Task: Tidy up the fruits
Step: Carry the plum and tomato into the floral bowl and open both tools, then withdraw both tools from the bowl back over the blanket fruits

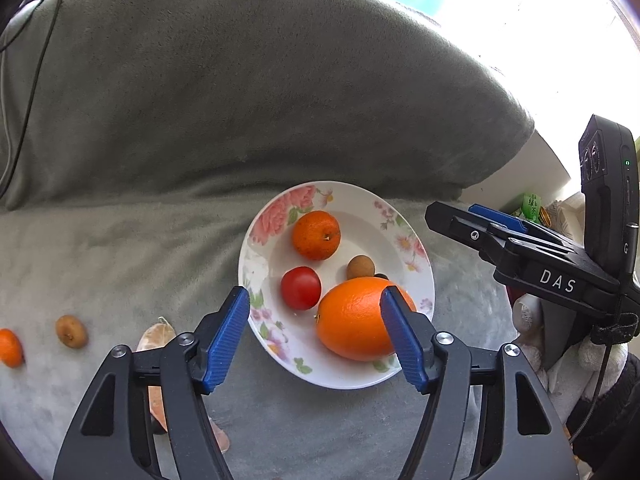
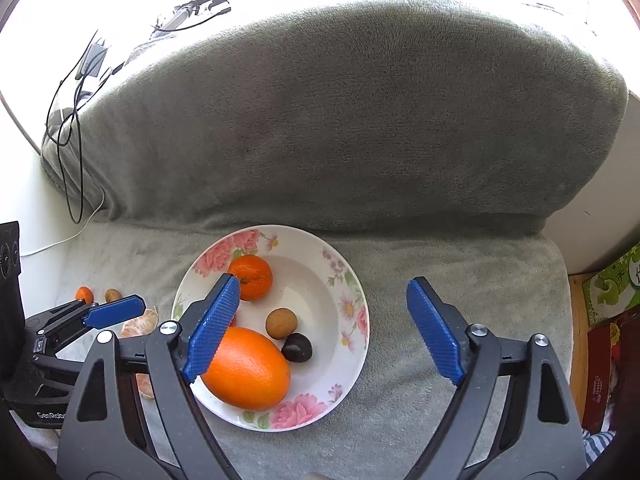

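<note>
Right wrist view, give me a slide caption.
Open right gripper above a floral plate holding a large orange, a tangerine and two small fruits.

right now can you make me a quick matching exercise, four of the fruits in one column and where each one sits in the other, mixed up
Things:
1. big orange
2. tomato
3. peeled tangerine
4. dark chestnut

Places:
A. on the grey blanket, just left of the plate
B. on the plate, right of the big orange in the right wrist view
C. on the plate's near side, largest fruit there
D. on the plate, left of the big orange in the left wrist view

Pairs: 1-C, 2-D, 3-A, 4-B
</note>
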`<state>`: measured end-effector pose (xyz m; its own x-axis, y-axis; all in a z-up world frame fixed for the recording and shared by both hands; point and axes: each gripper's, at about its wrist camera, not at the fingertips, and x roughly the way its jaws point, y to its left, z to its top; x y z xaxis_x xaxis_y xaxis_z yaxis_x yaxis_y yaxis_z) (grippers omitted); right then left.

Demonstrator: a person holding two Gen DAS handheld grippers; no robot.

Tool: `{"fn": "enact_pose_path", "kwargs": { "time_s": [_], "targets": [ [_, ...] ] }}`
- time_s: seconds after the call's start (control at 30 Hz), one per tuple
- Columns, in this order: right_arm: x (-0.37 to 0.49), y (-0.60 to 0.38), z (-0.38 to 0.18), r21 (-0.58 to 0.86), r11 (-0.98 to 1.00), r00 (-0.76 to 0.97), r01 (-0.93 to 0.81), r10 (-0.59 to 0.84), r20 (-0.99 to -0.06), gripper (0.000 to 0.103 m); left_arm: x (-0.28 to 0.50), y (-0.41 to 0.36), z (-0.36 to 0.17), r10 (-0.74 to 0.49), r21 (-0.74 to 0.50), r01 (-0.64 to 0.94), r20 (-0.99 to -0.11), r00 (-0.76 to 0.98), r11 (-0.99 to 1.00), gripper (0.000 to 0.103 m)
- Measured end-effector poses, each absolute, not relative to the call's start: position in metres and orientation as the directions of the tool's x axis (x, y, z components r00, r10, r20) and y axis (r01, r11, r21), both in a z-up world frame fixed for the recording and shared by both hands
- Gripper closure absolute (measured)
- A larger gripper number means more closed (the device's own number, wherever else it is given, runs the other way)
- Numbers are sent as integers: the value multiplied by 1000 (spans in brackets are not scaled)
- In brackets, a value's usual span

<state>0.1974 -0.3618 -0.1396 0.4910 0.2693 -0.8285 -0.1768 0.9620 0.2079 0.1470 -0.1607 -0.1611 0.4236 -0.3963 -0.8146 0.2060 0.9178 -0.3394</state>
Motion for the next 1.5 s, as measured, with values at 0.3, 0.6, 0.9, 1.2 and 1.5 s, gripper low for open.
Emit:
{"fn": "enact_pose_path", "kwargs": {
  "time_s": [0.3, 0.6, 0.9, 1.2, 1.5],
  "targets": [
    [190, -356, -131, 216, 959, 506, -182, 279, -816, 15, 142, -151, -156, -386, -338, 185, -810, 441, 923, 35],
    [177, -340, -115, 231, 953, 515, -197, 301, -803, 15, 127, -118, -148, -371, -346, 141, -803, 467, 927, 35],
    [161, -309, -104, 253, 934, 501, -251, 349, -792, 15, 103, -73, -148, -331, -339, 75, -805, 492, 938, 35],
    [155, -265, -103, 266, 905, 465, -332, 402, -789, 15, 72, -21, -150, -278, -338, -23, -810, 516, 941, 35],
    [154, -218, -104, 272, 869, 420, -413, 447, -790, 15, 37, 20, -157, -227, -328, -103, -817, 530, 939, 35]
  ]
}}
